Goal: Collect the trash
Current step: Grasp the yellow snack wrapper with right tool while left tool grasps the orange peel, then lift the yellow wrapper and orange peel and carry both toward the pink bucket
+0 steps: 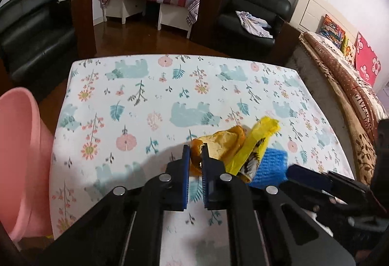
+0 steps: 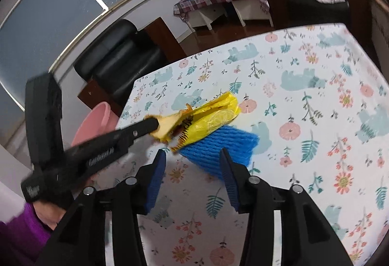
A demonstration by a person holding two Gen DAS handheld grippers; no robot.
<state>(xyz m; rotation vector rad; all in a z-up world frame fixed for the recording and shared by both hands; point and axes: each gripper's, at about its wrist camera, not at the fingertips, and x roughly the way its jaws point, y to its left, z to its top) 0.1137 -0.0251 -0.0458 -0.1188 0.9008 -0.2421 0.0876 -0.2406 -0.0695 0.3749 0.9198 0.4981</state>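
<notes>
Orange peel (image 1: 218,144) lies on the floral tablecloth (image 1: 145,100), its near end pinched between the left gripper (image 1: 195,156)'s closed pads. Touching it on the right are a yellow wrapper (image 1: 257,142) and blue foam netting (image 1: 272,164). The right gripper (image 2: 193,164) hovers with jaws apart, empty, before the netting. Lifting may drag the wrapper along, and the thin pinch could slip before reaching the pink bin (image 1: 22,159) at left.
</notes>
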